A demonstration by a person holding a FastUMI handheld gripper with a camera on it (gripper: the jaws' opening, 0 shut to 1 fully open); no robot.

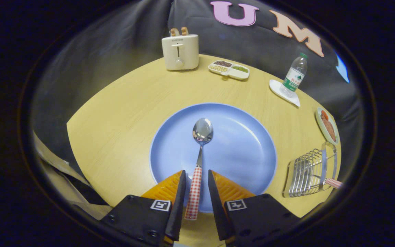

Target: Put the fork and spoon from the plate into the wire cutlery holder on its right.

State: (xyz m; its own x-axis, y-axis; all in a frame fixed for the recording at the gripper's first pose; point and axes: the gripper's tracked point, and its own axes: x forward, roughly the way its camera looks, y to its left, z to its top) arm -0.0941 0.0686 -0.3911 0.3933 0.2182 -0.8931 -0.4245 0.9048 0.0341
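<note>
A spoon (pixel 202 130) with a red-and-white checked handle lies on the blue plate (pixel 240 145), bowl pointing away from me. Its handle runs back over the plate's near rim and between my two fingers. My gripper (pixel 196 173) is open and straddles the handle, with a narrow gap on each side. The wire cutlery holder (pixel 309 171) stands on the table to the right of the plate. A second checked handle (pixel 334 183), seemingly the fork's, sticks out of its right side; the rest of that piece is hidden by the wires.
Beyond the plate, on the yellow wooden table (pixel 115 130), stand a cream toaster (pixel 180 51), a divided snack tray (pixel 229 69) and a water bottle (pixel 295 75) on a white coaster. A small green dish (pixel 327 125) with food sits behind the holder.
</note>
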